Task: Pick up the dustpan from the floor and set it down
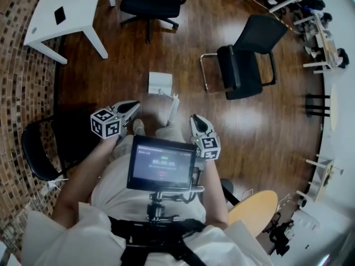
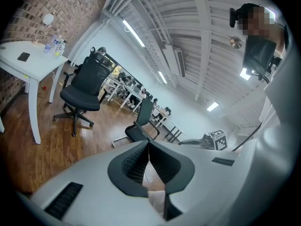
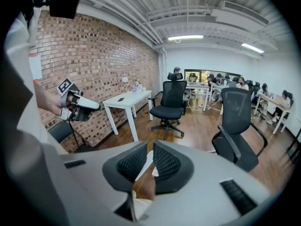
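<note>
A white dustpan (image 1: 160,83) lies on the wooden floor just ahead of my feet, its long handle (image 1: 173,108) reaching back toward me. My left gripper (image 1: 135,105) hovers left of the handle, shut and empty. The right gripper (image 1: 195,118) is held right of the handle, also shut with nothing in it. In the left gripper view the closed jaws (image 2: 148,146) hide most of the floor, and a white strip of the dustpan (image 2: 146,172) shows below them. A piece of the dustpan (image 3: 146,164) shows behind the closed jaws (image 3: 151,146) in the right gripper view.
A black swivel chair (image 1: 152,1) and a white table (image 1: 66,10) stand beyond the dustpan. A black sled-base chair (image 1: 244,57) is to the right, another black chair (image 1: 47,148) at my left by the brick wall. A yellow round seat (image 1: 255,209) sits behind right.
</note>
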Demonstrator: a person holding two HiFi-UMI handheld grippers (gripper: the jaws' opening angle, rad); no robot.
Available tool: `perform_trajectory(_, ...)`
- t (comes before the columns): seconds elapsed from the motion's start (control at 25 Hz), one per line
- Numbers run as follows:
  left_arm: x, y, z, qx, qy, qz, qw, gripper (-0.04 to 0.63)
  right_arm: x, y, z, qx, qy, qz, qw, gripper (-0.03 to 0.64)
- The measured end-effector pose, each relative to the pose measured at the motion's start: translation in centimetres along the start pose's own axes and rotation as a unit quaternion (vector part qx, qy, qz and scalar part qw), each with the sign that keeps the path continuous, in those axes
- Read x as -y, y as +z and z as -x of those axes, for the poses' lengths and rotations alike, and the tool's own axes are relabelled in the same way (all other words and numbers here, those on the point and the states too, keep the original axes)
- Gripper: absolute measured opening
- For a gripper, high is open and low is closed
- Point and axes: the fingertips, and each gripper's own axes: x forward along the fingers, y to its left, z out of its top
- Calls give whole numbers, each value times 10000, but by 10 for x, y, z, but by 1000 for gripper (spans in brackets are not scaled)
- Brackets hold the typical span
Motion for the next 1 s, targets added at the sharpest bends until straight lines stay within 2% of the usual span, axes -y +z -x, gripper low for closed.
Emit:
perform_trajectory(0.12,-1,0,-7,-53,37,86,9999,51,6,1,-9,-67,113,53,9999,57)
perform_trajectory(0.36,2,-6,-4,-153,197,109,9996,71,-2,3,-23,-179,393,312,9986,57)
perform_trajectory(0.56,11,-5,-9,-305,385,-4,9988,71,-3,5,-41,-298,718,556,9954,57)
perform_trajectory(0.72,19,-4,-36,-470,507,3,9976,71,23,3,-60,-387,956,755,9918,57)
perform_trajectory(1.0,26,-12,-53,-827,731,-25,9939,71,33,-6,-93,-447,1346,1082,9840,57)
